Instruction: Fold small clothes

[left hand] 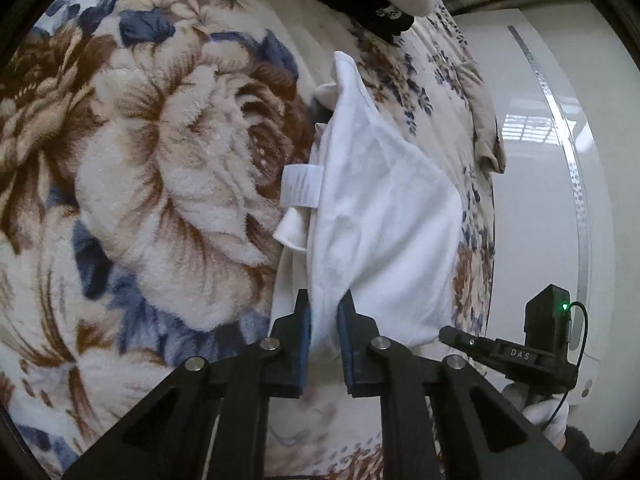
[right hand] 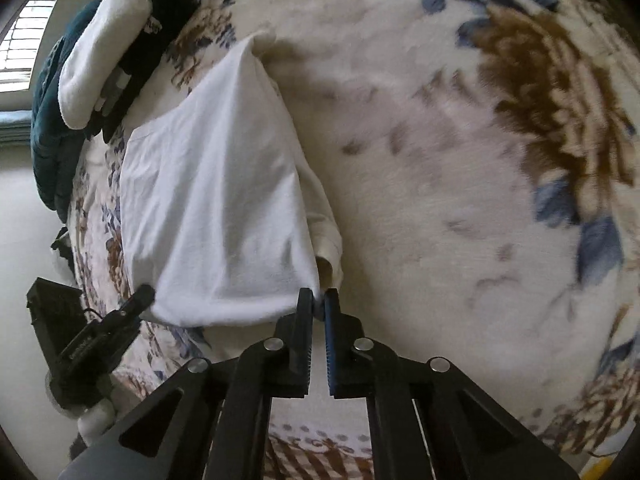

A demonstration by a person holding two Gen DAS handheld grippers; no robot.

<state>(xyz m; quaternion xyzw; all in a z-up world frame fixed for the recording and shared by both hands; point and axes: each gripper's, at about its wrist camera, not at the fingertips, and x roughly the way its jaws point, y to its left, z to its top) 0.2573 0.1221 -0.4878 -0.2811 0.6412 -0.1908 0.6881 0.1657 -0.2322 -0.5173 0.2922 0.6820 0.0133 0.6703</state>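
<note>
Both your left tongs [left hand: 325, 304] and right tongs [right hand: 319, 300] are clamped on the limp white cotton garment [left hand: 372, 216]; light, floppy, so grip hems near corners.

My left wrist camera looks forward along my left gripper [left hand: 325, 312], close over the floral blanket [left hand: 160, 152], white garment [left hand: 380, 208] just ahead. My right wrist camera faces that garment [right hand: 216, 200] from its other side; both views share garment and blanket [right hand: 440, 160]
</note>
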